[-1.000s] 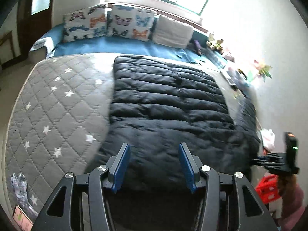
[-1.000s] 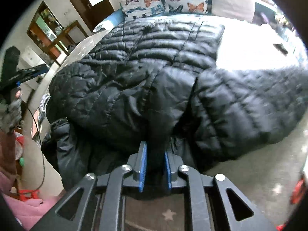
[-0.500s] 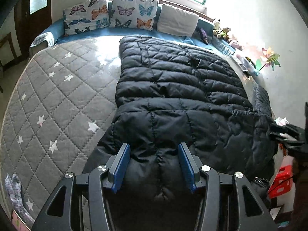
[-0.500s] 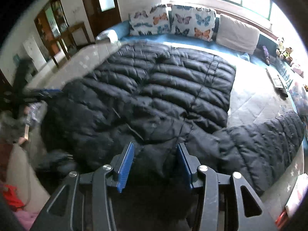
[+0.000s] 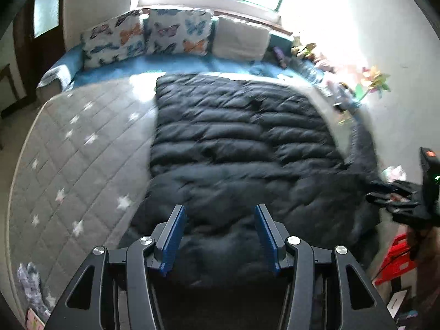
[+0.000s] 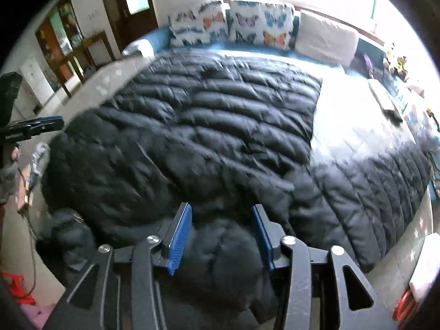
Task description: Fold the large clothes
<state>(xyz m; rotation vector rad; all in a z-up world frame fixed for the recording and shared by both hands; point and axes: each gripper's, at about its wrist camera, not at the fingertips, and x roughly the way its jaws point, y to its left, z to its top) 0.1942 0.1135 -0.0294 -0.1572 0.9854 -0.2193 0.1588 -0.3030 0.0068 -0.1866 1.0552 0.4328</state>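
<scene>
A large black puffer jacket [image 5: 242, 143] lies spread flat on the bed, its quilted body running toward the pillows. My left gripper [image 5: 219, 209] hangs open just above the jacket's near edge, nothing pressed between its blue pads. In the right wrist view the same jacket [image 6: 206, 115] fills the middle, and one sleeve [image 6: 371, 187] stretches out to the right. My right gripper [image 6: 221, 206] is open over a puffy near part of the jacket, pads clear of the fabric. Each gripper shows in the other's view: the right gripper [image 5: 385, 198] at the far right, the left gripper [image 6: 46, 123] at the far left.
The grey quilted mattress [image 5: 68, 165] with white stars is bare left of the jacket. Butterfly pillows [image 5: 176, 35] and a white pillow [image 5: 239, 41] line the head end under the window. Small toys and flowers [image 5: 374, 79] sit along the right wall. A red crate [image 5: 398, 255] stands on the floor.
My right gripper was pinching a fold of the jacket; it has let go and stands open, drawn back. The left gripper stayed open and shifted a little over the near edge.
</scene>
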